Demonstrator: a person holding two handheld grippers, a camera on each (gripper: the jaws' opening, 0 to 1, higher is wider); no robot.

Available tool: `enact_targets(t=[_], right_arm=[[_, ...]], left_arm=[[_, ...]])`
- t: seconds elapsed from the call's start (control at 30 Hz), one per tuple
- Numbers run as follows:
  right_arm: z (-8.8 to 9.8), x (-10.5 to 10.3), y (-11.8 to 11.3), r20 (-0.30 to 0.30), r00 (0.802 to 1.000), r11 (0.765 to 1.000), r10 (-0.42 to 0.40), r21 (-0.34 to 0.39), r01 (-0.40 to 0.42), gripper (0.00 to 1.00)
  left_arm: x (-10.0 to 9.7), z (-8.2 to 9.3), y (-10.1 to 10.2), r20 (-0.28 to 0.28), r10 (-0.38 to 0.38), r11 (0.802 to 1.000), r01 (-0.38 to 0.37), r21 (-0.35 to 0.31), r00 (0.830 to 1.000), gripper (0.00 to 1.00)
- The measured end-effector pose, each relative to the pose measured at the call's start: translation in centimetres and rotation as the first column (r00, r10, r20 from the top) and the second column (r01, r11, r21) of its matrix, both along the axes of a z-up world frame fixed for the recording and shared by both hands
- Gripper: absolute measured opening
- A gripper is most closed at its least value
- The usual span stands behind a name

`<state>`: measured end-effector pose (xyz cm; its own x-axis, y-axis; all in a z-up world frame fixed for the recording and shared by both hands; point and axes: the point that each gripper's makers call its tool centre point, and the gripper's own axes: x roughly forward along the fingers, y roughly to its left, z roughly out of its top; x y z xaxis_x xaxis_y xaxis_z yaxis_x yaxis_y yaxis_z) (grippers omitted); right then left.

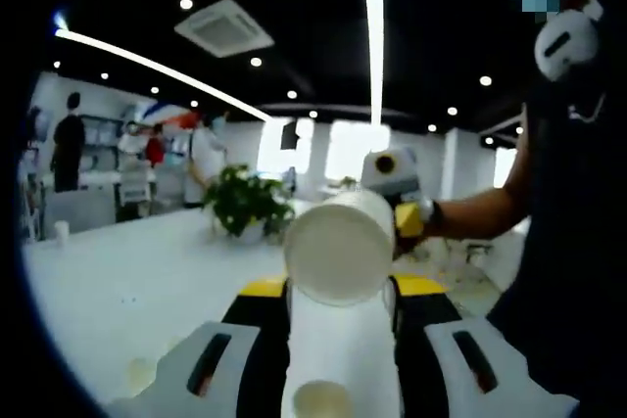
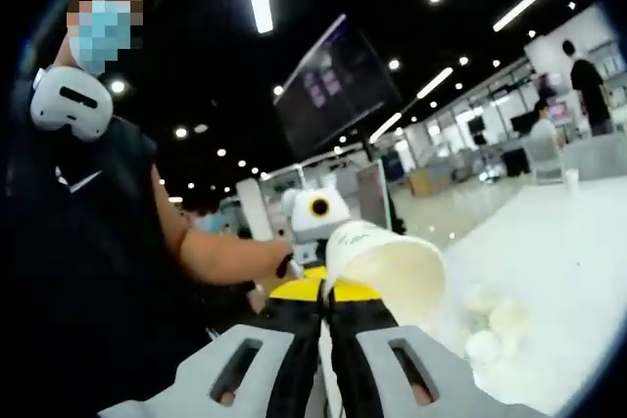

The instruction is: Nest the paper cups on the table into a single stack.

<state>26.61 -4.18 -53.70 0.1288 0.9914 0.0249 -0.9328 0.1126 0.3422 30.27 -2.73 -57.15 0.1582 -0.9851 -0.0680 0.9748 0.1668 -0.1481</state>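
Gripping a white paper cup between its two jaws, the left gripper held the cup lengthwise along its own axis, open mouth nearest the camera. Just past that cup's far end a second paper cup met it base-on — touching or partly over it, I could not tell which. Behind the second cup sat the right gripper, carried by the person's hand.

In the right gripper view, the right gripper had its jaws drawn narrow on the rim wall of that second cup, the cup lying tilted with its mouth to the right of the jaws. Straight ahead, beyond the cup, the left gripper faced back, held in the person's other hand.

Further out — a white table spread to the left of the left gripper, with a potted plant on it ahead and a small cup far off at its left edge. Several more paper cups lay clustered on the table just right of the right gripper. People stood in the distance.
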Motion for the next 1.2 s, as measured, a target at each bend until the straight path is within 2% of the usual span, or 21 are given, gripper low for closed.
enact_targets(t=[0.2,0.27,0.3,0.4,0.53,0.6,0.7,0.8,0.83,0.97,1.0,1.1,1.2], right_arm=[[0.2,0.4,0.1,0.025,1.000,0.998,-0.004,-0.060,0.006,0.00],[0.0,0.8,0.2,0.041,0.999,0.995,-0.015,-0.100,0.019,0.00],[-0.1,1.0,0.2,0.052,0.998,0.992,-0.020,-0.120,0.026,0.00],[0.0,1.4,0.3,0.059,0.998,0.989,-0.027,-0.145,0.035,0.00],[-0.1,1.9,0.4,0.078,0.997,0.979,-0.026,-0.199,0.041,0.00],[-0.2,2.3,0.4,0.088,0.996,0.970,-0.027,-0.238,0.047,0.00],[-0.2,2.4,0.4,0.105,0.994,0.957,-0.019,-0.286,0.048,0.00],[-0.2,2.2,0.4,0.121,0.993,0.933,0.006,-0.357,0.038,0.00],[-0.3,2.2,0.3,0.127,0.992,0.919,0.011,-0.392,0.040,0.00],[-0.3,2.2,0.1,0.144,0.989,0.884,0.033,-0.465,0.038,0.00],[-0.5,2.4,-0.1,0.142,0.989,0.865,0.035,-0.501,0.042,0.00],[-0.6,2.6,-0.2,0.143,0.988,0.829,0.057,-0.559,0.033,0.00],[-1.1,3.0,-0.3,0.142,0.986,0.771,0.083,-0.636,0.027,0.00]], left_arm=[[1.0,-0.4,0.9,0.027,0.050,0.998,-0.051,0.032,0.998,0.60],[1.5,-0.8,1.6,0.031,0.082,0.995,-0.083,0.059,0.996,0.63],[1.7,-1.1,2.0,0.031,0.098,0.992,-0.100,0.076,0.995,0.67],[2.3,-1.6,3.0,0.048,0.134,0.985,-0.138,0.103,0.990,0.75],[3.2,-2.7,5.0,0.037,0.196,0.968,-0.200,0.153,0.980,0.85],[3.9,-3.6,6.3,0.049,0.240,0.949,-0.245,0.197,0.970,0.93],[4.0,-4.4,7.4,0.067,0.266,0.932,-0.274,0.238,0.962,0.98],[3.5,-4.7,8.1,0.055,0.281,0.928,-0.286,0.238,0.958,0.98],[3.5,-4.8,8.3,0.058,0.289,0.925,-0.294,0.239,0.956,0.98],[3.4,-5.9,9.1,0.082,0.309,0.906,-0.320,0.279,0.947,0.98],[3.3,-6.0,9.2,0.080,0.311,0.904,-0.321,0.282,0.947,0.98],[3.1,-6.7,9.6,0.076,0.323,0.894,-0.331,0.301,0.943,0.98],[3.1,-7.1,10.2,0.079,0.341,0.885,-0.348,0.310,0.937,0.98]])
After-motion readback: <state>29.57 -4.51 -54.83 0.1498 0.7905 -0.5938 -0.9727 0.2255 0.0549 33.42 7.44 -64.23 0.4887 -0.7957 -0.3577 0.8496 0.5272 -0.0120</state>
